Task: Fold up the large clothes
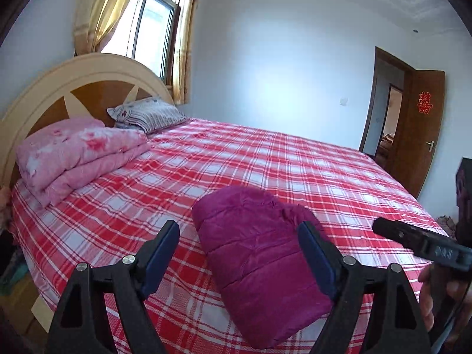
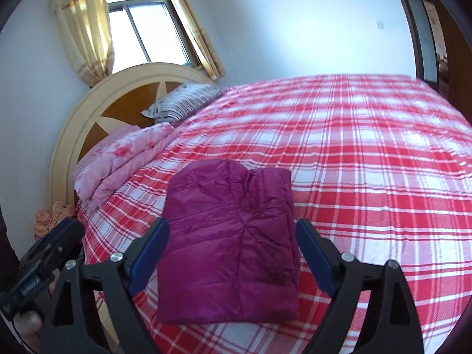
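A magenta quilted jacket (image 1: 259, 253) lies folded into a compact rectangle on the red plaid bed (image 1: 295, 159). It also shows in the right wrist view (image 2: 230, 242). My left gripper (image 1: 239, 239) is open and empty, held above the bed, with its right finger over the jacket's right edge. My right gripper (image 2: 233, 236) is open and empty, held above the jacket's near half. The right gripper's body (image 1: 419, 242) shows at the right of the left wrist view. The left gripper's body (image 2: 44, 259) shows at the lower left of the right wrist view.
A folded pink floral quilt (image 1: 79, 156) and a striped pillow (image 1: 147, 115) lie by the round headboard (image 1: 85, 67). A curtained window is behind it. A brown door (image 1: 419, 129) stands open at the far right. An orange cloth (image 2: 53, 215) lies beside the bed.
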{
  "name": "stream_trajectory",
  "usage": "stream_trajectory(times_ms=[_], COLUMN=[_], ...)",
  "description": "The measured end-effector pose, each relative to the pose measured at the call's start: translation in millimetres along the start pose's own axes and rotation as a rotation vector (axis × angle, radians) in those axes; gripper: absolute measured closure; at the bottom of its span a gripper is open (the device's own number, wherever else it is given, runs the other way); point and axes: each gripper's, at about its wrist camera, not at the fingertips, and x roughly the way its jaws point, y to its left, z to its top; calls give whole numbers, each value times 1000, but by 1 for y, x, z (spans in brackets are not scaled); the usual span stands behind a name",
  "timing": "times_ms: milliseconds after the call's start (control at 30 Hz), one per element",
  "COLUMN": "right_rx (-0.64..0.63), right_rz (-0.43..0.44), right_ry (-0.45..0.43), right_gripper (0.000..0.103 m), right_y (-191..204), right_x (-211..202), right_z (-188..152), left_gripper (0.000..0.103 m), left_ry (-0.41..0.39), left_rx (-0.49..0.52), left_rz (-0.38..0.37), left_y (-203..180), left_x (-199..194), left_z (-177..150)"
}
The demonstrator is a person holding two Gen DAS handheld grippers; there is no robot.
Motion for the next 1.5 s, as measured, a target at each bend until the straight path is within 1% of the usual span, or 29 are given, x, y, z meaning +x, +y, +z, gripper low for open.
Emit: stream_trajectory(times_ms=[33, 167, 433, 700, 867, 1500], right_rx=[-10, -54, -69, -100, -105, -106], right_rz=[-10, -41, -62, -79, -75, -91], right_ry=[-11, -50, -61, -100, -119, -141], right_gripper=[9, 8, 8, 6, 5, 3], right_y=[3, 12, 18, 24, 26, 22], right_x=[-5, -22, -34, -52, -56, -63], right_z=[-1, -8, -18, -20, -21, -21], left_gripper=[20, 20, 20, 19, 19, 19], left_ry=[-2, 8, 5, 4, 11, 20], left_rx=[-1, -6, 6, 3, 8, 13], left_rz=[-3, -28, -47, -47, -45, -40], left_y=[-1, -3, -10, -12, -13, -15], left_x=[-1, 0, -6, -8, -6, -5], left_z=[0, 0, -1, -1, -2, -5])
